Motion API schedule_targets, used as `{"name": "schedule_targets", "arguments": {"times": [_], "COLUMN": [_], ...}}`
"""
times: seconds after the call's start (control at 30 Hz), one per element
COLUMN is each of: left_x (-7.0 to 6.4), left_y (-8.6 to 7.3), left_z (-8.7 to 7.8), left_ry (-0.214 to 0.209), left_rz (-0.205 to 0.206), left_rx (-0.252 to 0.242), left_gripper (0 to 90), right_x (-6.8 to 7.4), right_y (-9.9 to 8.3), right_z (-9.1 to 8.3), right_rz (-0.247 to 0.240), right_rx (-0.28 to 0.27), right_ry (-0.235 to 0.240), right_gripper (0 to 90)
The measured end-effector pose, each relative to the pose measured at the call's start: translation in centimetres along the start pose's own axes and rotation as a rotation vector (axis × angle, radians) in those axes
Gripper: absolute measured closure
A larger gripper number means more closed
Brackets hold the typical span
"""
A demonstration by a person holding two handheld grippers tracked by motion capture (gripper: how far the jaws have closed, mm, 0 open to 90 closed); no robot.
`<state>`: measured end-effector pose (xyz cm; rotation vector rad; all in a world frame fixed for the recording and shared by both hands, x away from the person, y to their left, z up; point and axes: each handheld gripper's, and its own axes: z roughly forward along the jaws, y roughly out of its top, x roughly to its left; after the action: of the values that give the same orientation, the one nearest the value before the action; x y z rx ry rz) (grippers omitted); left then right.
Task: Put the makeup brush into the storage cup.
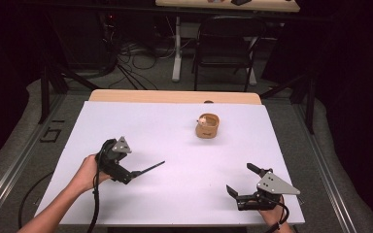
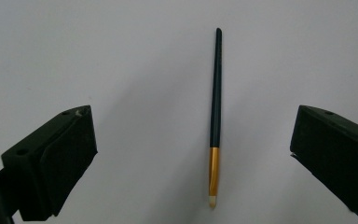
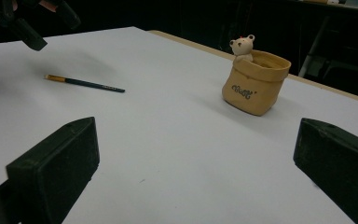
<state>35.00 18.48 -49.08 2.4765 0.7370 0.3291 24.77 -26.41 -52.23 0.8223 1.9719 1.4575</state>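
The brush (image 2: 216, 116) is lying flat on the desk (image 1: 175, 145) between the jaws of the left gripper (image 2: 193, 154), which is gaping wide and holding nothing (hovering above it). The right gripper (image 1: 242, 180) is likewise gaping empty, well apart from the pouch (image 1: 207, 125).

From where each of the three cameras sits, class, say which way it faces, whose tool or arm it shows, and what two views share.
High view: above the near table edge, looking forward and down; forearms, left tool, right tool.
Left gripper view: on the left tool, facing straight down at the paintbrush between open jaws.
Right gripper view: on the right tool, low, looking across the table at the bear pot.
Shared: paintbrush and pot.
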Motion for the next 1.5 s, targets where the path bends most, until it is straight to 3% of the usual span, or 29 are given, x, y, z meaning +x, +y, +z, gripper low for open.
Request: {"name": "schedule_targets", "arguments": {"times": [0.1,0.2,0.23,0.27,0.47,0.57,0.6,1.0,1.5], "left_x": [0.2,0.4,0.4,0.3,0.0,-0.2,-0.2,-0.1,0.4], "left_y": [0.4,1.0,1.0,1.3,1.9,2.0,2.1,2.3,2.2], "left_z": [0.3,1.1,1.1,1.5,2.5,2.8,3.0,4.6,5.7], "left_ry": [-0.01,-0.025,-0.025,-0.032,-0.064,-0.077,-0.089,-0.154,-0.165], "left_rz": [0.002,0.007,0.007,0.019,0.042,0.044,0.052,0.054,0.053], "left_rx": [0.037,0.116,0.116,0.155,0.231,0.243,0.256,0.34,0.389], "left_gripper": [1.6,3.4,4.1,5.7,18.5,24.7,32.6,60.3,75.7], "right_x": [-0.1,-0.1,-0.1,0.0,-0.1,-0.1,-0.1,0.1,0.1], "right_y": [0.0,-0.1,-0.1,-0.1,-0.1,-0.1,0.0,-0.1,-0.1], "right_z": [0.0,0.0,0.0,0.1,0.2,0.1,0.0,0.3,0.3], "right_rz": [0.003,0.007,0.007,0.006,0.011,0.009,0.006,0.006,0.001], "right_rx": [0.003,0.009,0.009,0.001,0.011,0.009,0.02,0.019,0.029], "right_ry": [0.0,0.003,0.003,0.004,0.008,0.008,0.011,0.012,0.019], "right_gripper": [0.0,0.0,0.0,0.0,0.0,0.0,0.0,0.0,0.0]}}
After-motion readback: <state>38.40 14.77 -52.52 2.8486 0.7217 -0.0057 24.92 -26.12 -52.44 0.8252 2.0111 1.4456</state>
